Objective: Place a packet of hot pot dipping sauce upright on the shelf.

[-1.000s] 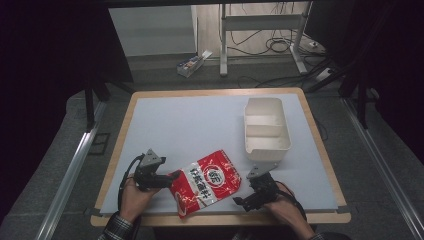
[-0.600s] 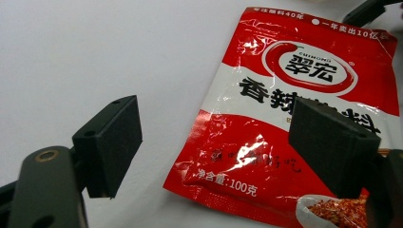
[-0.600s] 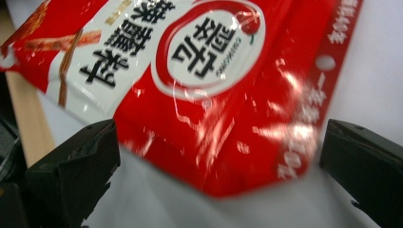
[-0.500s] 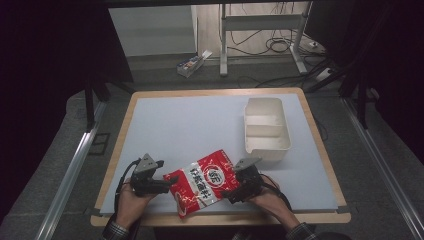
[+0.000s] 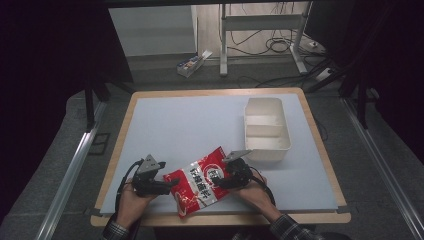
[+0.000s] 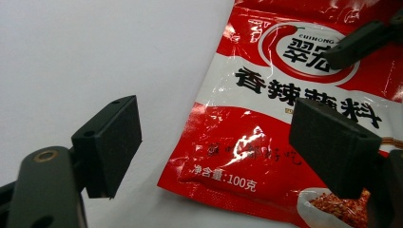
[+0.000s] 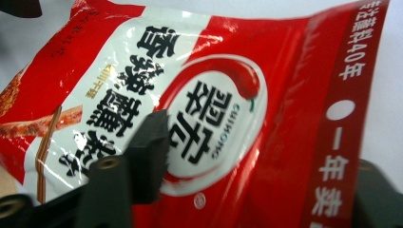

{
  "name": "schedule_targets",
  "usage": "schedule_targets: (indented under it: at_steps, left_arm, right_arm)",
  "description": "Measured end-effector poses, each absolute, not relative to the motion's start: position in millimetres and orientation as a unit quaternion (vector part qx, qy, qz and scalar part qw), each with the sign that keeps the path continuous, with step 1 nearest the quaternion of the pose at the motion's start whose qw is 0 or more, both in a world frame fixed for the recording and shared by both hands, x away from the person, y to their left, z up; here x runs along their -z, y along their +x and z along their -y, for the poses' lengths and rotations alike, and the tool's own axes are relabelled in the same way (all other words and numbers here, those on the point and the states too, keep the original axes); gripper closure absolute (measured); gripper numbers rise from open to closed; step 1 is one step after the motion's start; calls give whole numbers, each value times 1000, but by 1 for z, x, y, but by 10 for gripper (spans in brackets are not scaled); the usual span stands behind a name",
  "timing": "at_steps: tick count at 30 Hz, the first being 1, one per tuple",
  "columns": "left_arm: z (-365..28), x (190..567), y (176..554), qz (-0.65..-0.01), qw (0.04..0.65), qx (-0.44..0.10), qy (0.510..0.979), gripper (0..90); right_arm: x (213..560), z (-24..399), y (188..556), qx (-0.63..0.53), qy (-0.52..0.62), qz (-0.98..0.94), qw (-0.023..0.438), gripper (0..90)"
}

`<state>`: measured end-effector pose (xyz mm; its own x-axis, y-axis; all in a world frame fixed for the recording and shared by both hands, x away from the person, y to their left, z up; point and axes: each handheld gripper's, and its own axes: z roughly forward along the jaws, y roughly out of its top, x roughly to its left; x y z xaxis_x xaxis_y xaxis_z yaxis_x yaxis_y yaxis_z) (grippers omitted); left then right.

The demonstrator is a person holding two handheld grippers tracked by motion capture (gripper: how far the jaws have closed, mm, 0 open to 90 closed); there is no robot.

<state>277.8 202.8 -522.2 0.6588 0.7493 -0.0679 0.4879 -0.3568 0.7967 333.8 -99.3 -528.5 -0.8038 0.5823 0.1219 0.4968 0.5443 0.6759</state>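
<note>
High view: red seasoning pouch (image 5: 200, 181) on worktop (image 5: 200, 125) between both hand-held grippers. Left hand-held gripper (image 5: 167, 186) spread, pouch corner between jaws, ungripped. Right hand-held gripper (image 5: 221, 181) just been closing over pouch edge; pinch unconfirmed. Firm seam grip advised before lift.

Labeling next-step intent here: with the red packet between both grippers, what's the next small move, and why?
Probably finish closing the right gripper on the glossy red plastic seasoning packet. Its jaws have just been closing with the packet's top end between them, but firm pad contact isn't clear. The left gripper stands open at the packet's other end, and the white two-compartment plastic box waits nearby.
</note>
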Motion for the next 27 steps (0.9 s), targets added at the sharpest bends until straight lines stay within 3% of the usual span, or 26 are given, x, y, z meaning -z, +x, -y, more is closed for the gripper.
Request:
schedule_targets:
  at_steps: [1, 2, 3, 4, 6, 9, 20, 27]
  left_arm:
    - [-203, 522, 278, -383, 419, -156, 808, 182]
    - [-203, 522, 278, -382, 419, -156, 809, 182]
    - [-203, 522, 278, -382, 419, -156, 809, 182]
    - [-203, 522, 278, -381, 418, -156, 810, 182]
    - [-202, 523, 278, -380, 416, -157, 811, 182]
    - [-202, 522, 277, -378, 416, -158, 812, 180]
    - [-203, 523, 278, -380, 416, -159, 811, 175]
    - [-205, 524, 279, -391, 414, -151, 808, 157]
  right_arm:
    - [529, 99, 334, -365, 308, -877, 59, 477]
    - [529, 98, 334, -365, 303, -878, 58, 580]
    - [529, 98, 334, -365, 303, -878, 58, 580]
    - [528, 97, 334, -363, 297, -881, 53, 680]
    - [528, 95, 333, -358, 285, -887, 63, 797]
    - [525, 94, 332, -360, 270, -891, 65, 876]
    - [501, 98, 343, -386, 272, -881, 30, 877]
    - [481, 98, 343, -396, 261, -880, 34, 879]
